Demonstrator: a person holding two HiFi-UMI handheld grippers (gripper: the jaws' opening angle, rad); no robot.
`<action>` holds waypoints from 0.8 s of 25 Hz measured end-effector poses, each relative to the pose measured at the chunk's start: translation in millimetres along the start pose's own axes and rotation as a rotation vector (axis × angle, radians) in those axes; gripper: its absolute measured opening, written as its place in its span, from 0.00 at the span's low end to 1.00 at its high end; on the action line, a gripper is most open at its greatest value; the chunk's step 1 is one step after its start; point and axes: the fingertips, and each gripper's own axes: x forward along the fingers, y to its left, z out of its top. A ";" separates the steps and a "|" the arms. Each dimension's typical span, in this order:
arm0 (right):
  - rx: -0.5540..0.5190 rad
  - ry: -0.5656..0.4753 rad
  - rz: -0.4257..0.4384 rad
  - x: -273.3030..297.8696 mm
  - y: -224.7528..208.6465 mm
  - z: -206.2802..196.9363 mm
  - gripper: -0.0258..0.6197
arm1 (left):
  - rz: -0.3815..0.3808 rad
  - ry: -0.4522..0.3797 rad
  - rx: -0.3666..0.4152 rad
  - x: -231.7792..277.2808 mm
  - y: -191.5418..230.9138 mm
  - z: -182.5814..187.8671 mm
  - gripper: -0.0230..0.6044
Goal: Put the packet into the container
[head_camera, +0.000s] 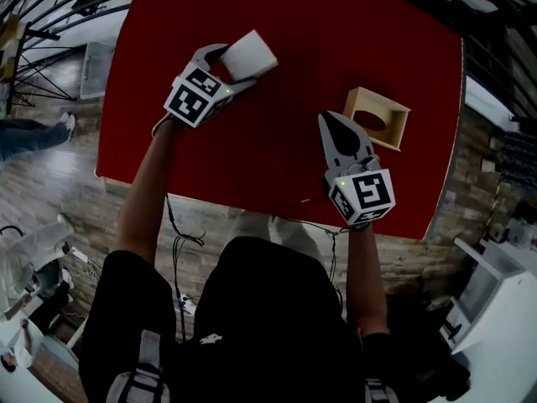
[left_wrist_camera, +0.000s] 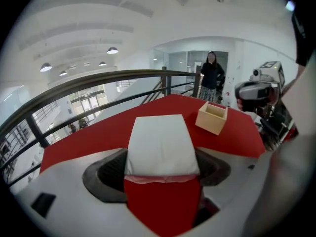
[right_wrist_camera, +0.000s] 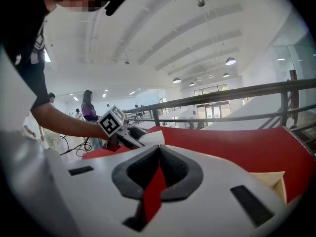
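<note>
A white packet [head_camera: 250,54] [left_wrist_camera: 162,144] is at the far left of the red table [head_camera: 302,23]. My left gripper [head_camera: 233,67] [left_wrist_camera: 162,168] is shut on it, and its black pads press both sides of the packet's near end. The open-topped wooden container [head_camera: 377,117] [left_wrist_camera: 212,118] stands to the right, apart from the packet. My right gripper [head_camera: 336,126] [right_wrist_camera: 159,154] hovers just in front of the container, shut on nothing. In the right gripper view, the left gripper [right_wrist_camera: 123,130] and packet [right_wrist_camera: 150,137] show beyond the jaws, with a container corner [right_wrist_camera: 274,181] at the lower right.
The table's near edge [head_camera: 252,204] runs in front of my body, with cables hanging below it. A metal railing [left_wrist_camera: 98,83] runs beyond the table's far side. A person [left_wrist_camera: 212,75] stands in the distance. White equipment [head_camera: 495,300] stands on the floor at the right.
</note>
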 end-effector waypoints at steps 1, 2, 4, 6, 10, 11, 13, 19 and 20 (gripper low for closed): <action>-0.007 0.006 0.004 -3.8 -2.9 -0.1 0.08 | -0.032 -0.008 0.029 2.0 -16.9 8.9 0.68; -0.018 0.015 0.010 -7.6 -5.5 -0.3 0.08 | -0.063 -0.015 0.056 3.6 -33.5 17.0 0.68; -0.053 0.035 0.016 -14.4 -9.1 -1.1 0.08 | -0.124 -0.023 0.114 5.2 -63.4 28.4 0.68; -0.098 0.057 0.017 -20.6 -11.5 -3.0 0.08 | -0.186 -0.018 0.175 6.0 -90.1 33.6 0.68; -0.169 0.112 0.053 -33.2 -17.6 -8.9 0.27 | -0.319 0.000 0.298 8.3 -139.5 44.1 0.68; -0.193 0.130 0.067 -36.3 -19.2 -10.5 0.32 | -0.347 0.005 0.331 8.9 -149.7 47.5 0.68; -0.256 0.184 0.104 -42.6 -23.2 -17.7 0.39 | -0.400 0.015 0.400 11.2 -168.7 54.0 0.68; -0.435 0.382 0.238 -58.4 -29.0 -42.8 0.64 | -0.520 0.062 0.630 15.8 -211.4 60.3 0.68; -0.457 0.413 0.250 -60.4 -30.0 -45.8 0.67 | -0.534 0.065 0.658 16.2 -216.4 61.7 0.68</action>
